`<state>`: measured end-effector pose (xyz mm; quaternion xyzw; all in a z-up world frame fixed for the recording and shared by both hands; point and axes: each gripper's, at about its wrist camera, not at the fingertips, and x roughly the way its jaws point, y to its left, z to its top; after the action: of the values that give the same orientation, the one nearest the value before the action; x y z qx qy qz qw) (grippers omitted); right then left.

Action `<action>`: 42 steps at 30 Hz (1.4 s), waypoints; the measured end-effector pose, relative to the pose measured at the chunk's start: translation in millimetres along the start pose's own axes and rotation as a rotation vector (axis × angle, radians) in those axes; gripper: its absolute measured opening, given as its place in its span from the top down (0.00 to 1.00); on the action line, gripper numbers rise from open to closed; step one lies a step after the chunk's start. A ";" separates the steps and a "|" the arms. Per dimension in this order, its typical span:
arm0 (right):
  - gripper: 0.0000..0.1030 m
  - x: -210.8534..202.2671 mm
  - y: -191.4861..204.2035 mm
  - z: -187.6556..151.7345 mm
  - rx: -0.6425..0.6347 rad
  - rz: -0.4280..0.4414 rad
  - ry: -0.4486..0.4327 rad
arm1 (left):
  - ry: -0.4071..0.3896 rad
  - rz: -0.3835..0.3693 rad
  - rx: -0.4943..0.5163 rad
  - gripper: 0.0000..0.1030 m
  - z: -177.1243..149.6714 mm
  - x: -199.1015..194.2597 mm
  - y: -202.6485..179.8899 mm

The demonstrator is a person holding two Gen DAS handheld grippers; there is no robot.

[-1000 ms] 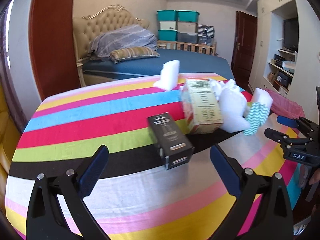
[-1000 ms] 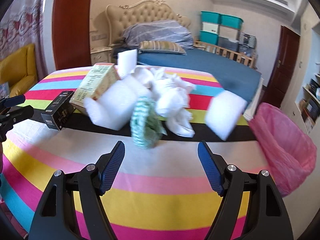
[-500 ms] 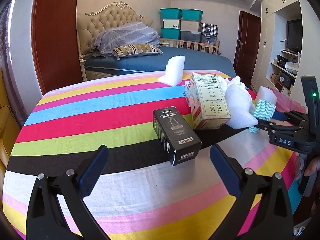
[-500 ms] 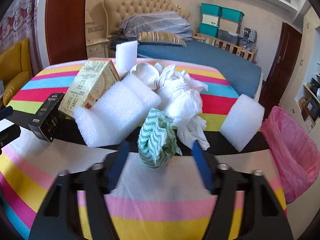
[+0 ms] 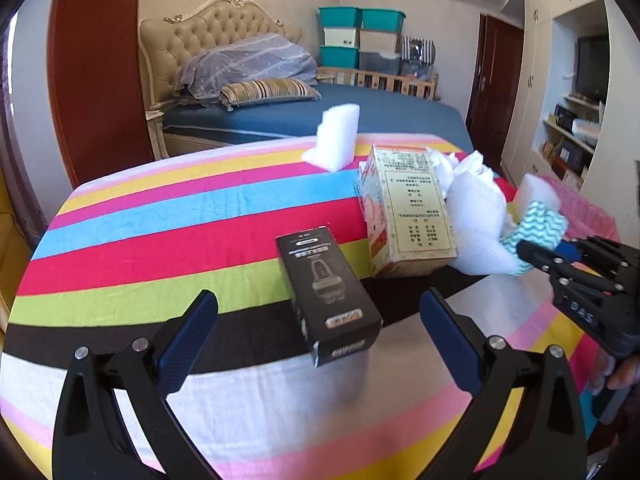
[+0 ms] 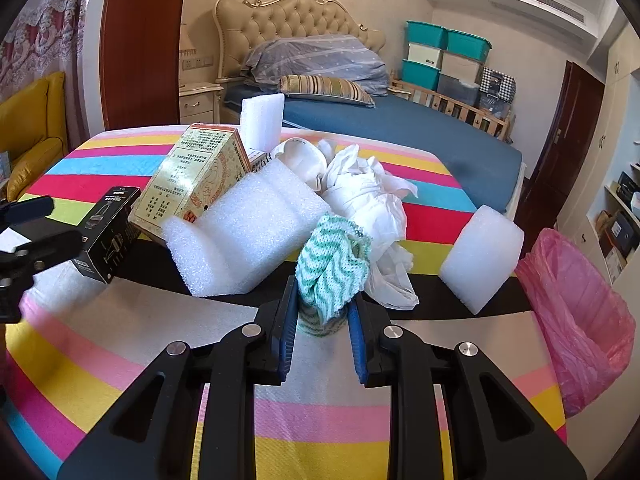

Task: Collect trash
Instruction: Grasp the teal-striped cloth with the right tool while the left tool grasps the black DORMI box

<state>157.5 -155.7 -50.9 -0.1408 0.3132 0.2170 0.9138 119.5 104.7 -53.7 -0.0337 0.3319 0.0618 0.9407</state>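
Note:
A green-and-white cloth wad (image 6: 332, 268) stands on the striped table (image 6: 120, 360), in front of a white foam piece (image 6: 244, 232) and crumpled white paper (image 6: 368, 196). My right gripper (image 6: 322, 316) is closing on the wad, with both blue pads against its base. The left wrist view shows the same grip (image 5: 546, 248) on the cloth (image 5: 536, 228). My left gripper (image 5: 316, 320) is open. A black box (image 5: 324, 292) lies just ahead of its fingers, untouched. A beige printed carton (image 5: 404, 212) leans behind the box.
A pink bag-lined bin (image 6: 576, 320) sits off the table's right edge. A foam block (image 6: 480, 256) stands near that edge and another (image 6: 262, 120) at the far side. A bed and stacked storage boxes lie beyond the table. A yellow armchair (image 6: 32, 136) is at the left.
The right jaws have gone from wide open to closed on the cloth wad after moving up to it. The left gripper has come slightly nearer the black box, still open.

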 end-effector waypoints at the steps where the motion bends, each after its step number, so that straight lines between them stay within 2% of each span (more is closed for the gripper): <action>1: 0.78 -0.3 0.0 0.4 0.000 0.000 -0.001 | 0.012 0.010 0.005 0.06 2.1 5.0 -2.5; 6: 0.78 -0.7 1.1 0.0 0.001 0.003 0.000 | 0.053 0.084 0.033 0.16 9.3 24.9 -9.0; 10: 0.78 -1.9 1.5 -0.4 0.008 0.006 -0.004 | 0.098 0.095 0.026 0.28 8.1 39.3 -5.9; 12: 0.78 -2.6 0.4 -0.3 0.014 0.009 -0.006 | 0.115 0.082 0.028 0.41 5.1 42.6 -5.0; 13: 0.78 -2.7 0.2 -0.4 0.015 0.009 -0.006 | 0.113 0.068 0.024 0.60 4.4 41.6 -4.6; 14: 0.78 -3.1 0.1 -0.4 0.016 0.010 -0.008 | 0.098 0.072 0.020 0.63 4.1 38.1 -3.8; 24: 0.78 -8.8 -3.2 -1.0 0.028 0.010 -0.040 | -0.114 0.049 -0.016 0.63 -5.0 -8.5 -5.4; 34: 0.78 -13.9 -7.1 -3.6 0.047 0.011 -0.068 | -0.217 0.038 -0.006 0.63 -10.6 -30.3 -18.8; 42: 0.78 -19.5 -8.5 -6.1 0.058 0.009 -0.091 | -0.258 0.053 0.033 0.63 -13.2 -39.0 -25.6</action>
<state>144.6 -171.5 -42.1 -0.1028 0.2780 0.2179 0.9299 84.8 74.4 -38.9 -0.0013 0.2100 0.0849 0.9740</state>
